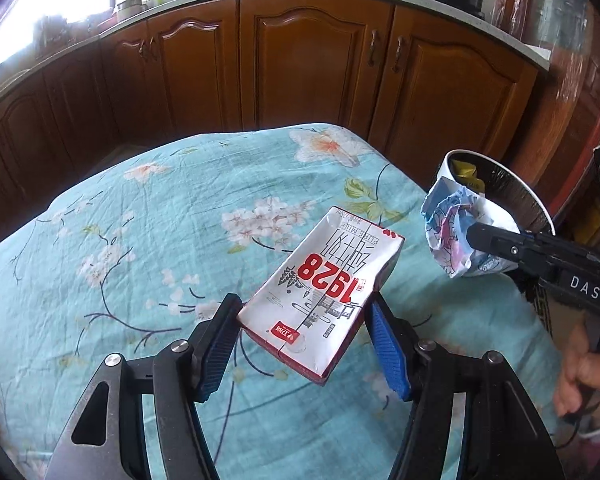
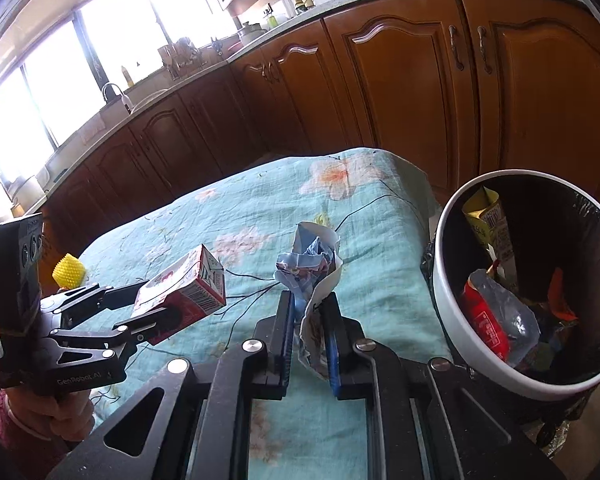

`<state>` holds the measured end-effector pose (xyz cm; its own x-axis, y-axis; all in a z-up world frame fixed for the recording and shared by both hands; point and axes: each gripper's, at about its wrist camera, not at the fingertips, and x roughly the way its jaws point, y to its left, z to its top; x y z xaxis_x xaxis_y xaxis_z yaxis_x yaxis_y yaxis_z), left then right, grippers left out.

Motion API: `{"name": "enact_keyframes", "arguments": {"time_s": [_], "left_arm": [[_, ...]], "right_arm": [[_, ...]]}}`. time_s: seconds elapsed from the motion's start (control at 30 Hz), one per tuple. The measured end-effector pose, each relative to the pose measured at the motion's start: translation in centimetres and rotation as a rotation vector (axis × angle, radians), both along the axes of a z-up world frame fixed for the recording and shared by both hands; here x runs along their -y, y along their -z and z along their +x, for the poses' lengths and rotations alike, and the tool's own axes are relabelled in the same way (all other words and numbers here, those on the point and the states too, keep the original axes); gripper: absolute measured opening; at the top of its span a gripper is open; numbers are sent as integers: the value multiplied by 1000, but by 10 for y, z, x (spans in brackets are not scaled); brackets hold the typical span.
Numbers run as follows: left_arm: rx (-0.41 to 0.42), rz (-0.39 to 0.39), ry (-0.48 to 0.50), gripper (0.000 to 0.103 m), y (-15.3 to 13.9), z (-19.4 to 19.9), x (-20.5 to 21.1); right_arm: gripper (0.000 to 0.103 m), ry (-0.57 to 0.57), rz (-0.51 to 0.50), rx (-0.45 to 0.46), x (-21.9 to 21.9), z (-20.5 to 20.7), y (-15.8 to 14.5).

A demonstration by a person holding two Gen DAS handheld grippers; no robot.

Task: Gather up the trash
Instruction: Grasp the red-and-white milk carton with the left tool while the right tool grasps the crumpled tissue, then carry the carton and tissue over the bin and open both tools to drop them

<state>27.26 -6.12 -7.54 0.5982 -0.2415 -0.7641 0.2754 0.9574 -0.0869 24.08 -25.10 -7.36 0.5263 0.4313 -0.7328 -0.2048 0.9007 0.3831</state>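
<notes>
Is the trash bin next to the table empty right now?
No, the right wrist view shows the trash bin already holding a red wrapper and a yellow package.

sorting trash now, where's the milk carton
The milk carton is held between the left gripper fingers above the floral tablecloth, left of the crumpled wrapper.

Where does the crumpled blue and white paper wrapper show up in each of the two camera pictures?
Left wrist view: the crumpled blue and white paper wrapper is at the right edge, pinched by the right gripper, in front of the bin.
Right wrist view: the wrapper is at lower centre, clamped between that gripper's fingers.
Shared landmark: the white round trash bin with black liner, just right of the wrapper in both.
</notes>
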Motion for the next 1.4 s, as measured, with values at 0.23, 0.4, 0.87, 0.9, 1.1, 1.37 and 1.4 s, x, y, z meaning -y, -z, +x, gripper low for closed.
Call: {"name": "enact_keyframes", "arguments": {"time_s": [0.23, 0.4, 0.87, 0.9, 1.1, 1.37, 1.4], "left_arm": [[12, -29, -44, 60, -9, -23, 11], [-46, -19, -72, 60, 2, -29, 21], [-46, 30, -50, 64, 17, -34, 32], [-46, 42, -41, 62, 20, -34, 35], [-30, 44, -18, 54, 20, -44, 45], [6, 39, 22, 53, 3, -55, 60], [7, 35, 28, 53, 1, -56, 62]], "right_arm": [[14, 32, 44, 1, 18, -18, -7], [14, 33, 60, -19, 23, -31, -3], [39, 55, 72, -92, 19, -32, 26], [39, 57, 71, -89, 18, -33, 27], [19, 68, 73, -64, 23, -42, 20], [17, 102, 95, -11, 43, -56, -5], [17, 108, 97, -5, 46, -57, -8]]}}
